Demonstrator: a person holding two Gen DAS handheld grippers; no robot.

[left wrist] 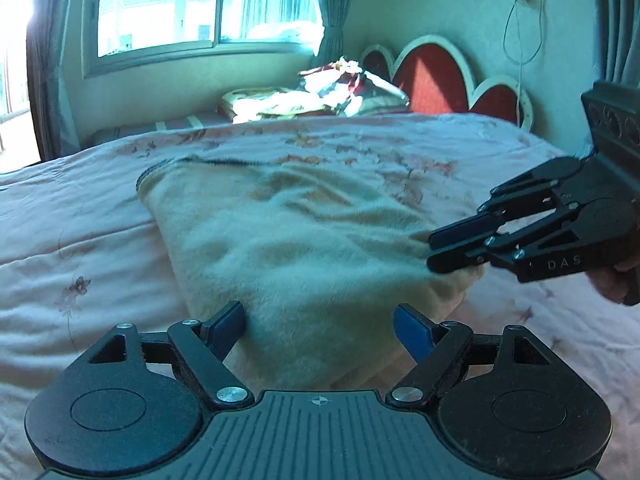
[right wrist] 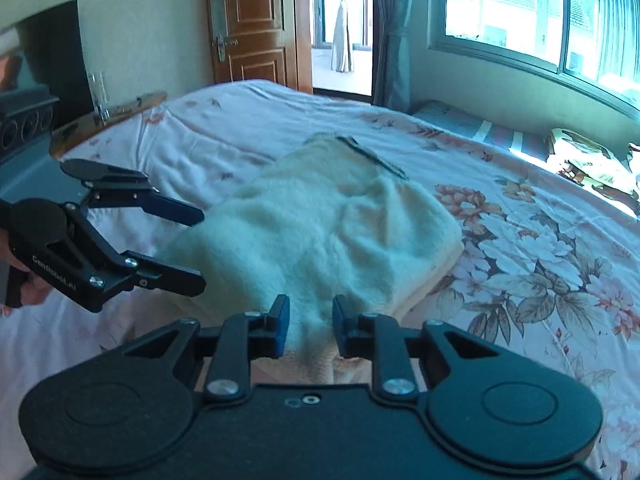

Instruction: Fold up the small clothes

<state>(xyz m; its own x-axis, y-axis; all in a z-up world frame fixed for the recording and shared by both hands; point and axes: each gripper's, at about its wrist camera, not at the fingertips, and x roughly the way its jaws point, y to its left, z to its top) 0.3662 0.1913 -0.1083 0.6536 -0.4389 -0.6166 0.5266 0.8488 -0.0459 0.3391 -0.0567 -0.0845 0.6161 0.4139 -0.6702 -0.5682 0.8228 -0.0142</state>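
Observation:
A cream fleece garment (left wrist: 296, 236) with a dark-stitched hem lies folded on the floral bed; it also shows in the right wrist view (right wrist: 320, 236). My left gripper (left wrist: 320, 326) is open, its blue pads either side of the garment's near edge; in the right wrist view (right wrist: 198, 248) it stands open at the garment's left edge. My right gripper (right wrist: 308, 326) has narrow-set jaws with a fold of the garment between them. In the left wrist view the right gripper (left wrist: 434, 252) looks closed on the garment's right edge.
The bed cover (right wrist: 520, 240) is pink with flowers. A pile of bedding (left wrist: 320, 92) lies by the red headboard (left wrist: 432, 76). A window (left wrist: 168, 4) is behind. A wooden door (right wrist: 256, 24) and a side table with a glass (right wrist: 98, 96) stand beyond the bed.

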